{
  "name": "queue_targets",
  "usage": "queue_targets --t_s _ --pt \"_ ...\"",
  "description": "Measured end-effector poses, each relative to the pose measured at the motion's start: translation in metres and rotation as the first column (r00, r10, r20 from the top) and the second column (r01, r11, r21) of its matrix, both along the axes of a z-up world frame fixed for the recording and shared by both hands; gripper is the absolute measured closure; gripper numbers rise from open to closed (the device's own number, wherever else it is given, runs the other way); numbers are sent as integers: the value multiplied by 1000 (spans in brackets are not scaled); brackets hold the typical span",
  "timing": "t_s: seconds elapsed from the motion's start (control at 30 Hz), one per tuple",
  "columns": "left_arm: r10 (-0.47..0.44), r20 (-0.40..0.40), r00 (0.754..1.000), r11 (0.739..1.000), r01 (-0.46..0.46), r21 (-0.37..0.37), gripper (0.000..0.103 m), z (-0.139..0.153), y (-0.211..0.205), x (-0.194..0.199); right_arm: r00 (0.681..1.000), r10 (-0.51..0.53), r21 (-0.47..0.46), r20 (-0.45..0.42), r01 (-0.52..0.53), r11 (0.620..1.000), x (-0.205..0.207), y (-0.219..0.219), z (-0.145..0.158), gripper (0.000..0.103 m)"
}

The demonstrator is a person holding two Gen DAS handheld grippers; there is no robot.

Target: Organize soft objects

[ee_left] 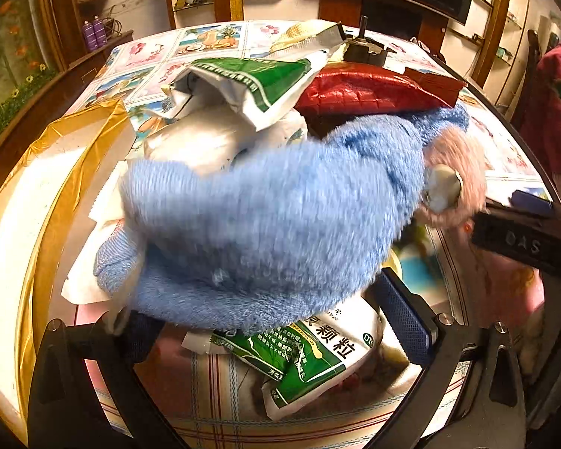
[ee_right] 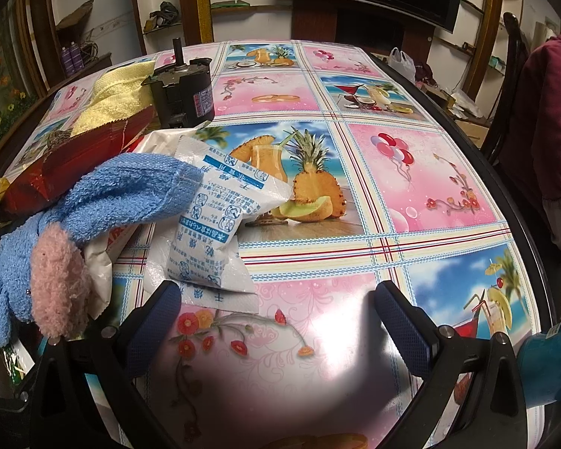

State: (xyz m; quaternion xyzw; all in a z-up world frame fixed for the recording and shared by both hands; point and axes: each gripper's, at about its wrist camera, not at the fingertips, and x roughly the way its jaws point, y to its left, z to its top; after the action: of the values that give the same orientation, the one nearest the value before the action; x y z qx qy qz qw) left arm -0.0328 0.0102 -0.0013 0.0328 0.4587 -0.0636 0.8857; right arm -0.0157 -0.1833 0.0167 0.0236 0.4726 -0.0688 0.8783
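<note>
Left gripper (ee_left: 276, 321): jaws spread wide, blue fuzzy sock (ee_left: 265, 220) lying between and above the pads, motion-blurred; right pad (ee_left: 405, 321) stands clear of the fabric, left pad mostly hidden under the sock's edge, so no pinch visible, jaws apart. Sock has a pink fluffy cuff or patch (ee_left: 458, 176) at its right end with a small grey tag on it. Under the sock near the left gripper's tips, a green-and-white sachet (ee_left: 314, 359) with Chinese print on the tablecloth. Behind the sock: another green-white packet (ee_left: 250, 86), torn open, a white pouch (ee_left: 205, 138) below it, a red foil bag (ee_left: 370, 88) to the right, a small black motor (ee_left: 364, 50) further back. Gold-edged tray or box (ee_left: 37, 194) at left, bright glare inside. Right gripper (ee_right: 276, 321): jaws wide apart, nothing between them, over bare patterned tablecloth (ee_right: 411, 187) with fruit and balloon panels. Left of it, same blue sock (ee_right: 104, 194) with pink patch (ee_right: 58, 277) draped over the pile, near the left pad (ee_right: 153, 321) but not touching. White desiccant packet (ee_right: 213, 224) with blue print just ahead of that pad. Red bag (ee_right: 71, 161), yellow towel (ee_right: 112, 93), black motor (ee_right: 183, 93) behind. Person in dark red at far right edge (ee_right: 542, 119).
</note>
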Motion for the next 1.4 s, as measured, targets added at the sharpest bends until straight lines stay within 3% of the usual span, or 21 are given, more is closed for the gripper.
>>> queue_targets --t_s 0.13,0.27,0.33,0.4,0.6,0.8,0.87,0.9,0.93,1.0,1.07,1.1,1.13,1.3,1.4 --pt "7 -12 1000 1000 -7 0 0 2 -2 -3 999 -2 8 -53 2 1000 -7 -4 2 0" --pt "-62 -56 997 998 61 -14 0 4 -2 -10 994 47 12 -95 -46 999 -20 -1 3 0" --pt "-95 -62 994 992 88 -95 9 11 4 -23 993 79 10 -84 -78 997 -16 1 2 0" --pt "-122 -35 992 982 115 -148 9 23 11 -36 993 97 10 -74 -96 995 -19 1 2 0" --pt "-129 133 983 980 147 -132 9 59 29 -48 993 102 11 -58 -101 995 -22 0 2 0" --pt "-122 134 983 986 136 -99 9 73 27 -3 993 108 15 -45 -107 994 -23 -1 3 0" --pt "-143 67 987 984 149 -100 9 61 17 17 993 109 15 -42 -109 994 -23 -1 3 0" --pt "-149 12 989 984 150 -98 15 51 12 20 993 110 15 -42 -110 994 -23 0 3 0" --pt "-172 -66 983 981 164 -104 30 39 4 22 993 112 15 -42 -111 994 -24 0 3 0" --pt "-299 -171 939 943 264 -201 41 22 -13 10 993 115 17 -39 -114 993 -25 0 3 0" --pt "-374 -190 908 909 317 -271 41 22 -17 -8 993 116 20 -38 -116 993 -26 0 3 0" --pt "-388 -175 905 899 331 -287 41 26 -15 -16 992 117 20 -38 -116 993 -26 0 3 0" --pt "-386 -150 910 897 332 -292 41 33 -8 -23 992 117 19 -38 -116 993 -26 0 3 0" --pt "-274 -31 961 933 257 -253 41 60 37 -39 993 112 17 -36 -112 994 -26 1 3 0" --pt "-257 -3 966 935 248 -253 41 63 47 -44 993 109 24 -38 -108 994 -26 -1 3 0"
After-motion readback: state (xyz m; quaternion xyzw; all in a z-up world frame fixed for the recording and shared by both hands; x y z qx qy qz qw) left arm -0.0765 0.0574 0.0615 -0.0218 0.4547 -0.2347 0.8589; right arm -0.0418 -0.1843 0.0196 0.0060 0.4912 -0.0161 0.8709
